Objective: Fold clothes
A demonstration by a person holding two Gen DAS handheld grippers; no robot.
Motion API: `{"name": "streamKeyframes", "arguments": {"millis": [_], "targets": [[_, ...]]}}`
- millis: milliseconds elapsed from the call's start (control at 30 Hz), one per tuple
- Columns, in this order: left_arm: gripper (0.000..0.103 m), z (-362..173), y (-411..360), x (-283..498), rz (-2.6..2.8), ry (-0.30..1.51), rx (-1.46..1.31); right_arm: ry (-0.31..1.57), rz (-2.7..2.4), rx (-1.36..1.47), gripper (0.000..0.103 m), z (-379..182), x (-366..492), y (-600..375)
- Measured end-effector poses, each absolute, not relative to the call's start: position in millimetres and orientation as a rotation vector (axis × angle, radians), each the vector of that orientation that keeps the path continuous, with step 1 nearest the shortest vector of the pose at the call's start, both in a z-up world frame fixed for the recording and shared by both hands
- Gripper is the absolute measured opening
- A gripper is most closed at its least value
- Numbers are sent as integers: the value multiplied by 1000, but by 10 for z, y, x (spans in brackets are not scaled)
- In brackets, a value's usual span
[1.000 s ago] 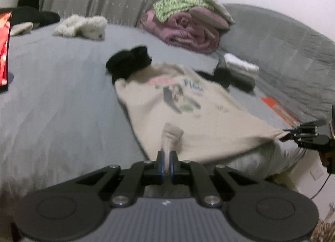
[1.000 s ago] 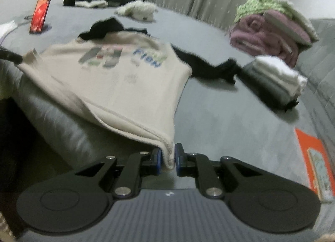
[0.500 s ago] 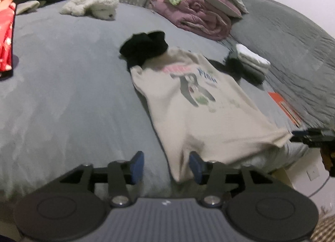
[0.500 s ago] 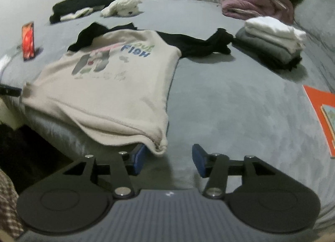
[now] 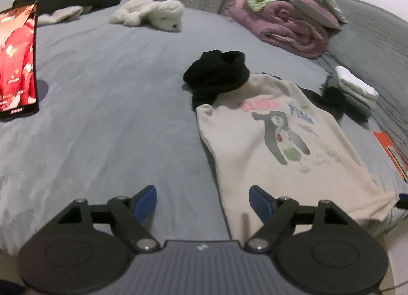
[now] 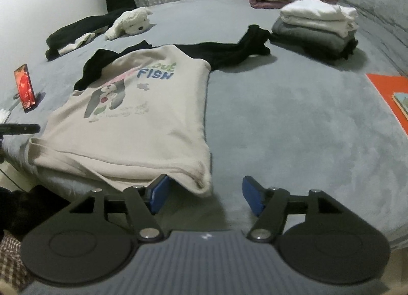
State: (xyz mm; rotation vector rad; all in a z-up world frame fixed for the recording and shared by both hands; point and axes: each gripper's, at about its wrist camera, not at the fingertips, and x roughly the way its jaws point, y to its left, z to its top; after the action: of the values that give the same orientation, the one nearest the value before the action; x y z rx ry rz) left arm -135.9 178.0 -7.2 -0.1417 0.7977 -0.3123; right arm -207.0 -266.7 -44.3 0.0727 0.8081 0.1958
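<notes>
Spread wide and holding nothing, left gripper (image 5: 202, 199) and right gripper (image 6: 205, 194) at the hem corners of the cream sweatshirt (image 6: 142, 116), laid flat, print up, near the edge of the grey bed (image 6: 293, 116), black sleeves (image 6: 229, 52) outstretched

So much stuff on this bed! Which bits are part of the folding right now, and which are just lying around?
In the job: cream shirt, left gripper, right gripper, both open.

Lying about: phone, plush toy, folded stack, pink blanket, orange book.
</notes>
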Motion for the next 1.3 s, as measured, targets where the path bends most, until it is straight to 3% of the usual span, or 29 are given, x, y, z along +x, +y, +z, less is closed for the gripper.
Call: {"name": "streamKeyframes", "arguments": {"millis": [467,767,1233,1300], "targets": [[90,79,1508,-1171,-242,834,-145,706,252,8,80,-194,-1889,-2357],[90,229,953,-395,-240,795,-53,661,309,-33,87,-147,-1347,-2116],[90,112,841,1214,-134,864,-17,724,287,93,87,-330,204,-2164],[90,30,836,1389,-127,888,-17,720,267,105,79,-362,428,-2169]]}}
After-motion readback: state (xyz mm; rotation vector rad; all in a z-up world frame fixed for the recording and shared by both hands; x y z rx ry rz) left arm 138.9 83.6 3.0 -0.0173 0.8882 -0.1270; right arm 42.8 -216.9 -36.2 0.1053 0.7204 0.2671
